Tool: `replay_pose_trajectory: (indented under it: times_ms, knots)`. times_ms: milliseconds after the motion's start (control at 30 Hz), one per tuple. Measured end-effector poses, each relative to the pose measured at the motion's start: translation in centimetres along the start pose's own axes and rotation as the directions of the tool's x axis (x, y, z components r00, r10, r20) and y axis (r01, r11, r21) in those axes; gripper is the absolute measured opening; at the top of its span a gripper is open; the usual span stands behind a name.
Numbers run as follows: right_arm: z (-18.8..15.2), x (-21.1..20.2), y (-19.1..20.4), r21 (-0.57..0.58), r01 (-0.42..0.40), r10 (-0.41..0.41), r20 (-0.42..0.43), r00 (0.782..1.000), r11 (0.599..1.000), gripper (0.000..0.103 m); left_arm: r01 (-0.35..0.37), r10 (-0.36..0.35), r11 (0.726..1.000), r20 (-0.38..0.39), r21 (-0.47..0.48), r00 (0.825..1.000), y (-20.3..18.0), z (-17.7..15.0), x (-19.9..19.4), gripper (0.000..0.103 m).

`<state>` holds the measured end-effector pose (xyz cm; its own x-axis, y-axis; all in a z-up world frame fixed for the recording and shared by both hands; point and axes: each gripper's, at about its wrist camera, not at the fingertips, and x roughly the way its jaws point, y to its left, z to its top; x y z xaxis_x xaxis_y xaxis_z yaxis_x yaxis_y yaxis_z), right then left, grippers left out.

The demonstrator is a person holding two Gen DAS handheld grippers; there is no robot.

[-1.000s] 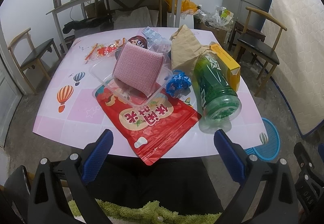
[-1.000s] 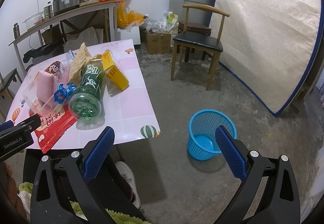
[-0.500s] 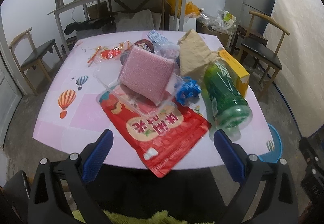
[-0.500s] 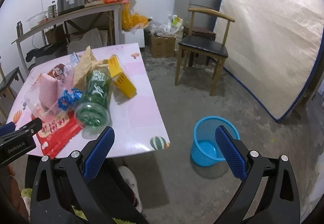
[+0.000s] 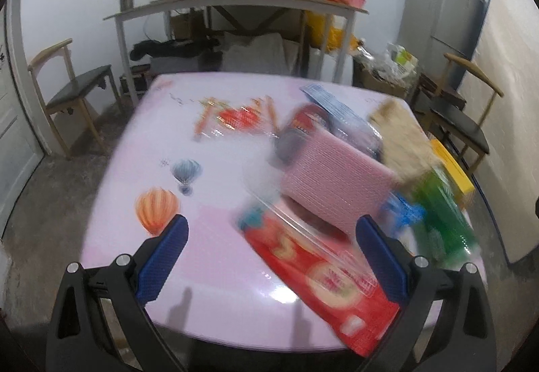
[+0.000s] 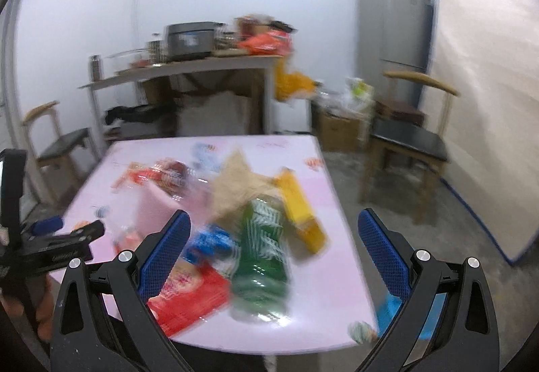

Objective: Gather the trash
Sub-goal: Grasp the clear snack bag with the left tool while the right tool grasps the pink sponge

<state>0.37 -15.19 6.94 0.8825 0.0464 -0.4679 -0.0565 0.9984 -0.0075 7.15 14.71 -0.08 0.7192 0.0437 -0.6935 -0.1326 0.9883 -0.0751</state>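
- Approaching is the step we judge to be in hand: nothing is held, and all the trash lies on the table (image 5: 141, 257).
- Our left gripper (image 5: 269, 256) hangs over the near edge, level and pointed across the top, jaws spread wide and empty. Bare cloth lies under its left finger; the red pouch (image 5: 323, 274) runs beneath its right one.
- Right of that, the pink sponge (image 5: 333, 180) leans in a clear tray, with the blue wrapper (image 5: 402, 213), green bottle (image 5: 444, 213) and yellow box (image 5: 453, 170) further along.
- From the right wrist view, our right gripper (image 6: 273, 256) also sits level at the near edge, jaws wide apart, gripping nothing. The bottle (image 6: 261, 257) lies on its side between the fingers but beyond them.
- The blue bin (image 6: 390, 308) peeks out low at the table's right corner, on the floor.
- Next, we think, one gripper must drop onto a piece and close. The bottle is round and may roll; the pouch is flat and needs an edge pinch.
- Both views are smeared, so finer detail escapes us.
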Motion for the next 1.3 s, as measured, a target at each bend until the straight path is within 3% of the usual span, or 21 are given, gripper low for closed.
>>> replay_pose_trajectory:
  times_ms: [200,367,567,700,767,900,1067,1200,1300]
  knots:
    - [2.5,4.6,4.0,-0.031,-0.185,0.184,-0.027,0.983,0.982,0.096,0.107,-0.100,0.988,0.064,-0.115,0.993,8.0,4.7,3.1,0.098]
    - [3.5,7.3,4.9,-0.005,-0.268,0.267,-0.064,0.962,0.963,0.096,0.138,-0.149,0.977,-0.059,-0.161,0.987,11.9,9.1,10.9,0.097]
    - [3.7,9.8,5.6,0.035,-0.312,0.314,-0.129,0.941,0.949,0.096,0.168,-0.209,0.962,-0.184,-0.215,0.961,13.7,12.0,19.5,0.094]
    - [3.1,11.6,6.1,0.034,-0.307,0.309,-0.171,0.936,0.951,0.096,0.144,-0.201,0.963,-0.249,-0.228,0.948,14.2,12.4,23.5,0.080]
    - [2.8,12.2,6.1,0.034,-0.310,0.310,-0.194,0.931,0.950,0.096,0.114,-0.155,0.976,-0.226,-0.184,0.962,13.7,12.6,23.9,0.076]
    - [2.6,13.3,6.5,0.032,-0.328,0.326,-0.231,0.917,0.944,0.096,0.089,-0.115,0.989,-0.234,-0.120,0.965,12.3,12.4,24.1,0.054]
    - [2.8,14.5,7.5,0.020,-0.377,0.367,-0.292,0.883,0.926,0.095,0.022,-0.023,1.000,-0.208,-0.007,0.978,10.5,11.3,23.4,0.024]
    - [2.8,15.5,8.5,-0.018,-0.409,0.377,-0.349,0.858,0.912,0.091,0.039,-0.040,0.999,-0.192,-0.007,0.981,10.7,10.7,22.8,0.013]
    - [2.7,16.2,9.4,-0.060,-0.426,0.373,-0.384,0.845,0.903,0.084,0.054,-0.060,0.998,-0.178,-0.036,0.982,11.1,10.6,22.4,0.012]
